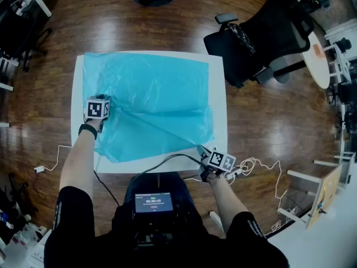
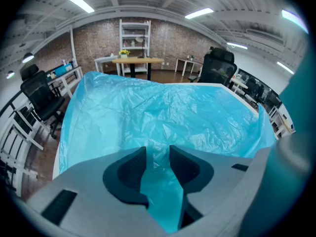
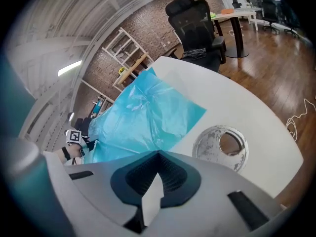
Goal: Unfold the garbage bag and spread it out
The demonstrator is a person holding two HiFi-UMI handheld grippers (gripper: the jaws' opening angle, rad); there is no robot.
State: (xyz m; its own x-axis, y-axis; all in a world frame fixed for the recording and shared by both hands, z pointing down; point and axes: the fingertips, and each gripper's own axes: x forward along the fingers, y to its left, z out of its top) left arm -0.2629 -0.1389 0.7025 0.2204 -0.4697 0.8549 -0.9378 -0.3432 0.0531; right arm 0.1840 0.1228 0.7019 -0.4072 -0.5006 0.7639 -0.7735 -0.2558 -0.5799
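A thin blue garbage bag (image 1: 150, 105) lies spread over most of the white table (image 1: 218, 94), with a creased fold running across its near half. My left gripper (image 1: 100, 102) rests on the bag's left edge. In the left gripper view its jaws stand apart (image 2: 158, 157), and blue film (image 2: 163, 117) fills the gap without being pinched. My right gripper (image 1: 206, 151) hovers at the table's near right corner, just off the bag's corner. Its jaws (image 3: 158, 154) are shut with nothing between them. The bag's near corner (image 3: 163, 117) lies ahead of it.
A round metal cable grommet (image 3: 220, 146) sits in the tabletop beside the right gripper. A black office chair (image 1: 262, 38) stands past the table's far right corner. A black cable (image 1: 167, 159) runs along the near edge, and white cables (image 1: 254, 166) lie on the wooden floor at right.
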